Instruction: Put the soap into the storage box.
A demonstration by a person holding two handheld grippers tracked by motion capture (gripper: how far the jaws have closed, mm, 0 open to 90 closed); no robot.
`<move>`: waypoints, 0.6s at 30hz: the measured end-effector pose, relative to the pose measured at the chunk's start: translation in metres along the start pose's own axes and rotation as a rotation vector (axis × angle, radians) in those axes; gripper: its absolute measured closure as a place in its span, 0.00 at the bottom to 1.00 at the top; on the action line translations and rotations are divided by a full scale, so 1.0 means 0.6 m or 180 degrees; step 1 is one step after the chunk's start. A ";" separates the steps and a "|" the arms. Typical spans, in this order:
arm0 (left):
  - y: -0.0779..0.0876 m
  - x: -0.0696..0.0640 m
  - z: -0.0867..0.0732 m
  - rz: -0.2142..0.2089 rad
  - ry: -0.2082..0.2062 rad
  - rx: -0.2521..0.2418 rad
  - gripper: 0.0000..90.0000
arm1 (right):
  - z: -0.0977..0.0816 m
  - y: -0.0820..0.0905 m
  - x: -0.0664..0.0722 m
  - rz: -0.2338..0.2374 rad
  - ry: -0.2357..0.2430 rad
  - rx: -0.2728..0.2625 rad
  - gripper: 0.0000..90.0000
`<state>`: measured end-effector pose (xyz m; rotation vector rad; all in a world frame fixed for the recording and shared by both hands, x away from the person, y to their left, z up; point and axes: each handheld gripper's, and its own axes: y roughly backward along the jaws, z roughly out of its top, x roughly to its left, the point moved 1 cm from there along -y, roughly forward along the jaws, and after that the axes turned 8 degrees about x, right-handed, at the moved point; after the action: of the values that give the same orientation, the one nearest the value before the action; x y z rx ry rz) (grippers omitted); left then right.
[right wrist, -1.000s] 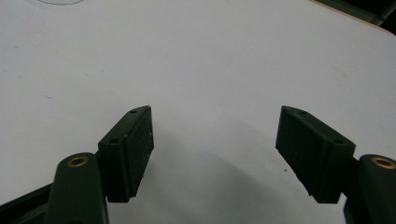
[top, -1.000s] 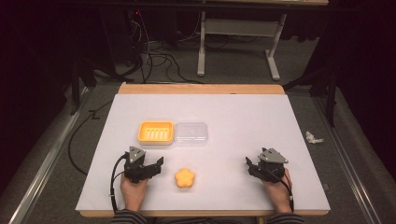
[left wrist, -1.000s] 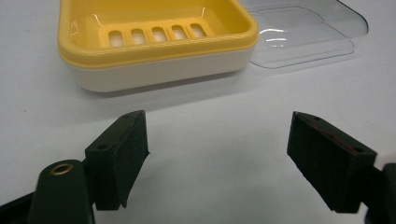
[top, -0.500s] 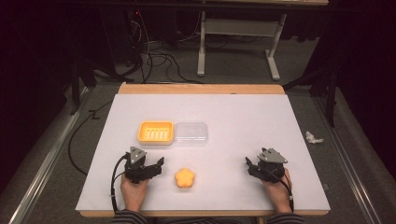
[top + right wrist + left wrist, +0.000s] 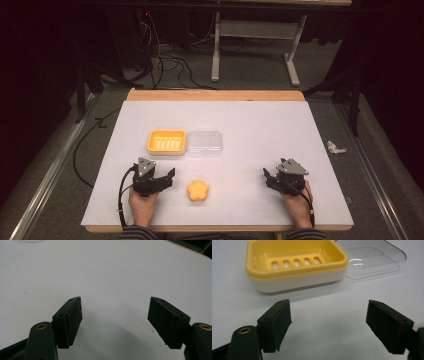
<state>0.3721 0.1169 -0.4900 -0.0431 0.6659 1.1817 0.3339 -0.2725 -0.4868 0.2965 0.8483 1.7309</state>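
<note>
A yellow soap dish (image 5: 167, 142) with a slotted yellow insert sits left of centre on the white table (image 5: 260, 130); in the left gripper view the soap dish (image 5: 294, 263) stands just beyond the jaws. A clear plastic lid (image 5: 204, 143) lies against its right side, and the lid (image 5: 372, 257) appears at upper right in that view. An orange flower-shaped soap (image 5: 198, 190) rests near the front edge. My left gripper (image 5: 167, 178) is open, left of the soap. My right gripper (image 5: 266, 176) is open over bare table at the front right; its jaws (image 5: 115, 315) hold nothing.
A crumpled white scrap (image 5: 335, 147) lies on the floor to the right of the table. A desk frame (image 5: 255, 45) and cables (image 5: 160, 55) stand beyond the far wooden edge (image 5: 215, 95).
</note>
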 end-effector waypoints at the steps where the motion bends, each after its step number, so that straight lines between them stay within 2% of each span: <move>1: 0.001 0.000 0.000 0.0001 -0.0020 0.0004 0.23 | 0.000 0.000 0.000 -0.0002 0.0001 0.0000 0.31; 4: 0.001 0.000 0.000 -0.0005 -0.0010 -0.0016 0.23 | 0.000 0.000 -0.001 0.0001 0.0001 -0.0003 0.31; 8: 0.001 0.002 0.004 -0.0018 0.0091 -0.0001 0.23 | 0.000 0.001 -0.002 0.0023 -0.0008 -0.0001 0.31; 12: 0.000 -0.001 0.002 0.0008 0.0067 0.0072 0.22 | -0.001 0.001 -0.003 0.0035 -0.0010 -0.0020 0.31; 13: 0.000 -0.004 0.000 -0.0018 0.0087 0.0133 0.22 | -0.001 0.001 -0.003 0.0038 -0.0016 -0.0032 0.31; 15: 0.002 -0.009 -0.002 -0.0034 0.0029 0.0229 0.22 | -0.001 0.002 -0.003 0.0048 -0.0028 -0.0036 0.31; 18: 0.009 -0.016 0.002 -0.0077 -0.0001 0.0262 0.21 | -0.001 0.002 -0.003 0.0046 -0.0028 -0.0037 0.31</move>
<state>0.3658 0.1112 -0.4826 0.0184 0.7114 1.1299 0.3331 -0.2745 -0.4860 0.3030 0.8314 1.7463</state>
